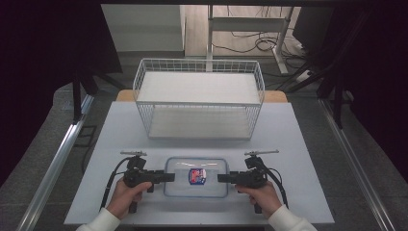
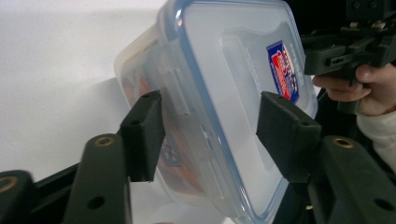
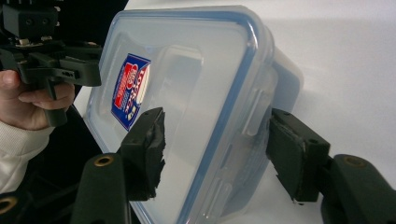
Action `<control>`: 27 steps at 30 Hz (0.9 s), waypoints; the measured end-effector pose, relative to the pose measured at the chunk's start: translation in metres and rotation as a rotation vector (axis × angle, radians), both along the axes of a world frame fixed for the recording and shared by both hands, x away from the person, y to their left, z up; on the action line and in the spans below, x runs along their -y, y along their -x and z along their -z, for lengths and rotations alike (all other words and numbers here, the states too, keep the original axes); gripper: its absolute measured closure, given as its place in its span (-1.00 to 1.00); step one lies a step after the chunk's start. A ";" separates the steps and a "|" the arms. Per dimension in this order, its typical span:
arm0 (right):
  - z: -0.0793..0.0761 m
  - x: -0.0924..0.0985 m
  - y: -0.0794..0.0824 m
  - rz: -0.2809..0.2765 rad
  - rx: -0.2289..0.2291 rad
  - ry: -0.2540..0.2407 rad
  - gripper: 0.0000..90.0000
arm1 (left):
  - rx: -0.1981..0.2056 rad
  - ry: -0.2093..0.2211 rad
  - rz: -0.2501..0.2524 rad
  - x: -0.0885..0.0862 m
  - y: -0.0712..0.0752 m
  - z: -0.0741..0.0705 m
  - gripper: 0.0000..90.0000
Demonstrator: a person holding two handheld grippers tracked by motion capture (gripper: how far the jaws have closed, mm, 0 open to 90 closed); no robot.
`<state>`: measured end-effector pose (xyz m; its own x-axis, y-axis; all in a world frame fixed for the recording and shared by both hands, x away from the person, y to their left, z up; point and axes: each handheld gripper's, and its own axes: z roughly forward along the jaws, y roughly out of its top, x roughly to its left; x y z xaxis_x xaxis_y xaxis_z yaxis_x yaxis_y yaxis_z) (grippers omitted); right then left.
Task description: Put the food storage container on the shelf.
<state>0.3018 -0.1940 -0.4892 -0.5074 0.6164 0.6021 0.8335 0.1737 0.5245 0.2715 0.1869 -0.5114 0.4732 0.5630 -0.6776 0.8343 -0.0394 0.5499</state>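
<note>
A clear plastic container with a blue-rimmed lid and a red and blue label lies flat on the white table, near the front edge. My left gripper points right at its left end. In the left gripper view the jaws straddle that end of the container, one pad over the lid and one beside the wall, and I see no firm press. My right gripper points left at the right end. Its jaws straddle the container in the same way. Each gripper is held level by a hand.
A white two-tier wire rack stands behind the container at the far middle of the table. Metal rails run along both sides of the table. Desk legs and cables lie on the floor beyond the table.
</note>
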 end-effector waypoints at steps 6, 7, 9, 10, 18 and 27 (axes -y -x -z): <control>-0.003 0.001 0.007 0.011 0.010 -0.007 -0.03 | 0.016 -0.007 -0.004 0.000 0.007 -0.004 0.05; -0.004 0.001 0.008 0.010 0.012 -0.008 -0.02 | 0.017 -0.005 -0.005 0.000 0.007 -0.004 0.06; -0.005 0.002 0.010 0.017 0.013 -0.011 -0.01 | 0.018 -0.010 -0.005 0.000 0.009 -0.006 0.07; -0.005 0.002 0.011 0.019 0.014 -0.012 0.00 | 0.020 -0.016 -0.002 0.000 0.010 -0.007 0.07; -0.008 0.002 0.012 0.032 0.001 -0.008 0.00 | 0.030 -0.022 0.000 0.001 0.011 -0.011 0.09; -0.012 0.002 0.013 0.024 0.020 0.001 0.00 | 0.059 -0.027 -0.011 0.002 0.013 -0.019 0.15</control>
